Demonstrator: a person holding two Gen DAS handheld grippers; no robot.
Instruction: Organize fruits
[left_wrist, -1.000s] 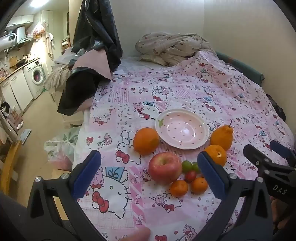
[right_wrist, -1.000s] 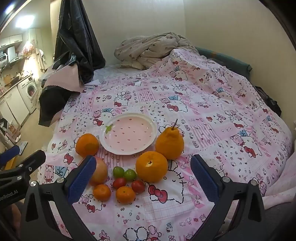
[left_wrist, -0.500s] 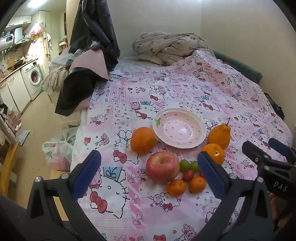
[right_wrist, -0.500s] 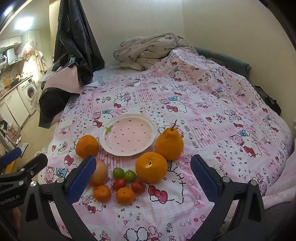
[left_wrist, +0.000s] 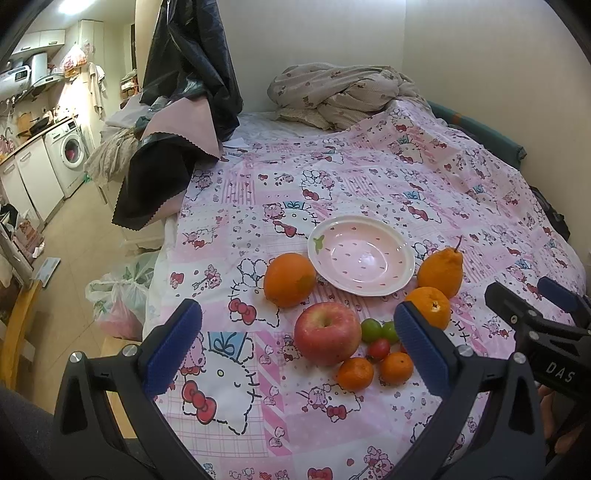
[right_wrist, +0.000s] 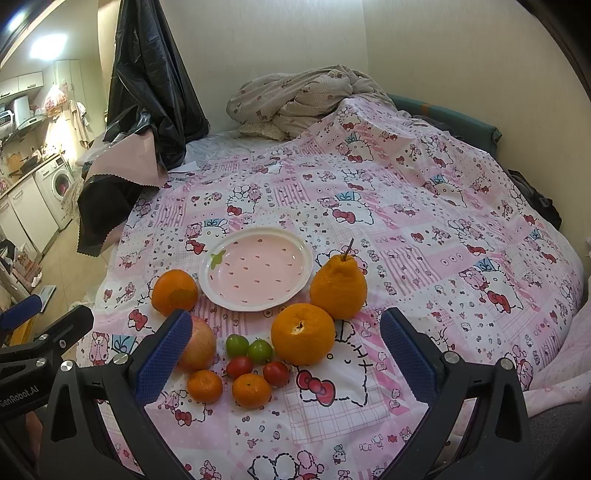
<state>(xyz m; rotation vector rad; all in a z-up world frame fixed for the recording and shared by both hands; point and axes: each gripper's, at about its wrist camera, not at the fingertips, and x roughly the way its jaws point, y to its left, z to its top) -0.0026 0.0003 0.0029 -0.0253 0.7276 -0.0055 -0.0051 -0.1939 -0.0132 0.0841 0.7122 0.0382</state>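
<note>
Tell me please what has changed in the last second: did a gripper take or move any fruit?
No fruit was taken or moved. Only the cameras drifted slightly: in the left wrist view the fruits slid a little left. The left gripper and right gripper stayed open and empty above the bedspread. The plate is still empty, and the apple, oranges and small fruits lie where they were.

A pink strawberry-print plate (right_wrist: 257, 269) sits bare on the bed. A round orange (right_wrist: 174, 291) lies just to its left, a knobby stemmed citrus (right_wrist: 338, 286) to its right, and a second orange (right_wrist: 303, 334) in front. Nearer are a red apple (left_wrist: 327, 332), two green tomatoes (right_wrist: 248, 348), two red tomatoes (right_wrist: 256, 369) and two mandarins (right_wrist: 228, 388).
</note>
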